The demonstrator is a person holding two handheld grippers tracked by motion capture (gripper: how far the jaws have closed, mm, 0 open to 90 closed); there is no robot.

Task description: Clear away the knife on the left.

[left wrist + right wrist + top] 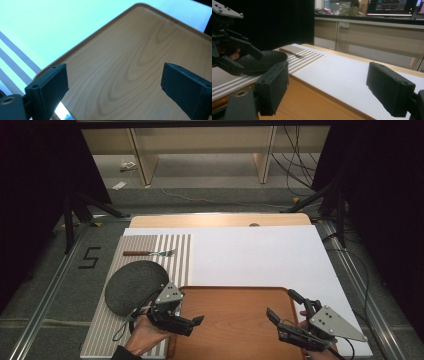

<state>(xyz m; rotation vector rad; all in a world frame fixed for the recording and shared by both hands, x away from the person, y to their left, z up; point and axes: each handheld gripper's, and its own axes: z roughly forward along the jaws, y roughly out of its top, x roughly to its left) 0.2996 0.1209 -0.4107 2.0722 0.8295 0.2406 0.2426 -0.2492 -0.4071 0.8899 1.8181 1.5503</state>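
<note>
The wooden tray [235, 320] lies at the near edge of the table, its front edge cut off at the bottom of the high view; it is reddish-brown with a raised rim and rounded corners, and its flat inside is bare. In the left gripper view its grain [130, 70] shows pale and looping. It rests partly on a white sheet [260, 255] and touches a striped mat [172, 252] at its left. On that mat sit one dark round plate [132, 285], partly covered by the left gripper [192, 322], and one fork [150, 253] with a brown handle, its tines too small to count. The left gripper hangs over the tray's left edge with its jaws spread wide, nothing between them. The right gripper [282, 307] sits at the tray's right side, jaws likewise wide apart and empty. Both hands are partly cut off at the bottom edge.
</note>
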